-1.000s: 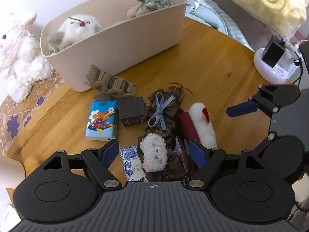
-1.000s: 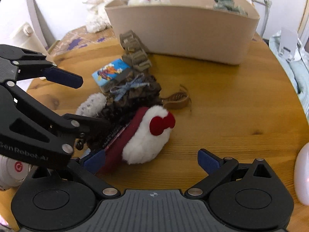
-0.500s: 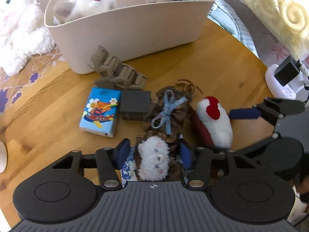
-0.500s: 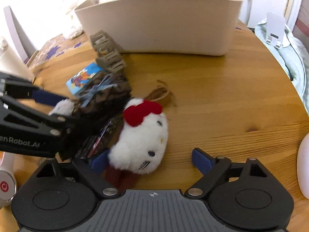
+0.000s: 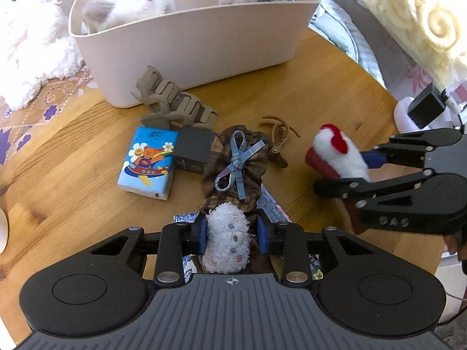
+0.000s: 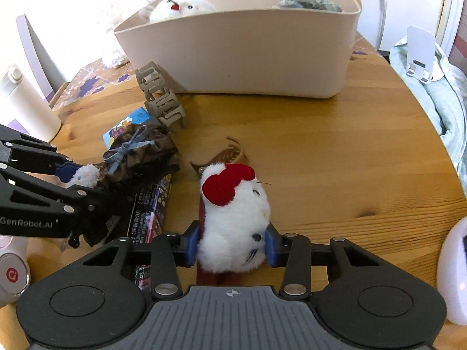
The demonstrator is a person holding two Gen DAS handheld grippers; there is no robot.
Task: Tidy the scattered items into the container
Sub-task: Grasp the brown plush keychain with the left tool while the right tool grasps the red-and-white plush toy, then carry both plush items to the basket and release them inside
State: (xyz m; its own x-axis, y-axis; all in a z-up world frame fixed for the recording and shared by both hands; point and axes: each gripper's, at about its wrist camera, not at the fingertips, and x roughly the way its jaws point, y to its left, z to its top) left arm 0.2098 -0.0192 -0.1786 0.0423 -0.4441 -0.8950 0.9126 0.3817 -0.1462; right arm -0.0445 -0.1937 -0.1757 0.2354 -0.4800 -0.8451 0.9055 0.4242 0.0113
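1. The left gripper (image 5: 232,234) is clamped on the small white head of a brown plaid plush doll (image 5: 233,172) with a blue ribbon. Because only the fuzzy head is pinched, I'd guess the hanging skirt could drag the printed packets (image 6: 149,201) beneath it or snag the dark box (image 5: 194,153) beside it when lifted.
2. The right gripper (image 6: 232,245) is squeezed around a white plush cat (image 6: 233,218) with a red bow, low on its body. The plush is soft and compresses, so it might slip or swing on the way over.
3. A brown hair clip (image 6: 230,153) lies just past the cat's head; it could be nudged if the cat travels forward low.
4. The two grippers sit close together, side by side. Raising both at once risks the black linkages knocking each other.
5. The beige bin (image 6: 242,55) stands at the far side of the round wooden table (image 6: 335,160), already holding a white plush and some cloth. Its wall is tall, so each toy must clear the rim.
6. Open wood lies to the right of the cat, up to the table's curved edge. The left side is crowded: a tissue pack (image 5: 149,162) and a tan claw clip (image 5: 172,106) sit against the bin's front.
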